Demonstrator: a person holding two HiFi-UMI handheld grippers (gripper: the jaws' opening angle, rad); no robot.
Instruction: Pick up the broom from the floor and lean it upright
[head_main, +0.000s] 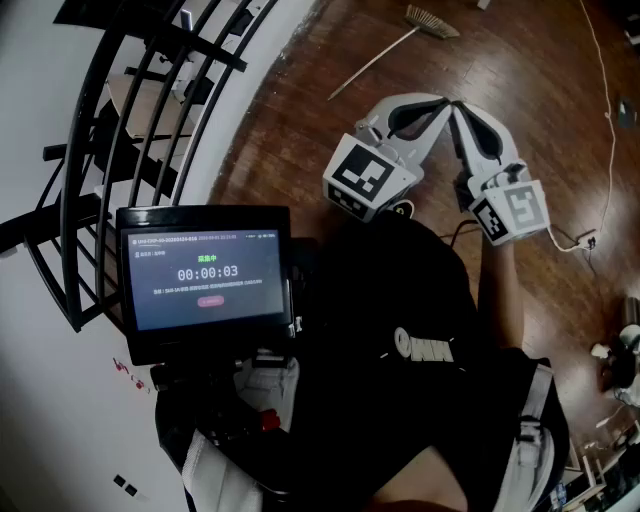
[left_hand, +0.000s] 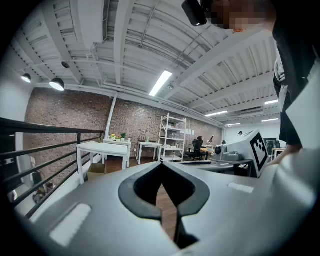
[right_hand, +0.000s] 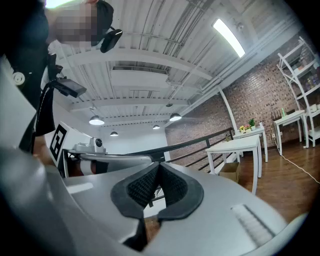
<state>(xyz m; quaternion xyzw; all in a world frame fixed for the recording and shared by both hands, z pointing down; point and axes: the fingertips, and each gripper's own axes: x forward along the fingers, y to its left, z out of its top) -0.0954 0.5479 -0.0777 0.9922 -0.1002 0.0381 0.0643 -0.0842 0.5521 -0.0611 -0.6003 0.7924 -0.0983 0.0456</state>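
Observation:
The broom (head_main: 392, 47) lies flat on the wooden floor at the top of the head view, its straw head to the right and its pale handle slanting down-left. My left gripper (head_main: 444, 102) and right gripper (head_main: 458, 104) are held level side by side in front of my chest, tips nearly touching, well short of the broom. Both are shut with nothing between the jaws. In the left gripper view the left gripper (left_hand: 161, 165) shows its jaws closed; the right gripper (right_hand: 158, 165) looks the same in its own view. Neither gripper view shows the broom.
A black curved stair railing (head_main: 150, 90) runs along the left. A screen (head_main: 205, 278) is mounted on my chest. A white cable (head_main: 605, 110) trails over the floor at right. White tables (left_hand: 102, 150) and shelves (left_hand: 172, 137) stand by a brick wall.

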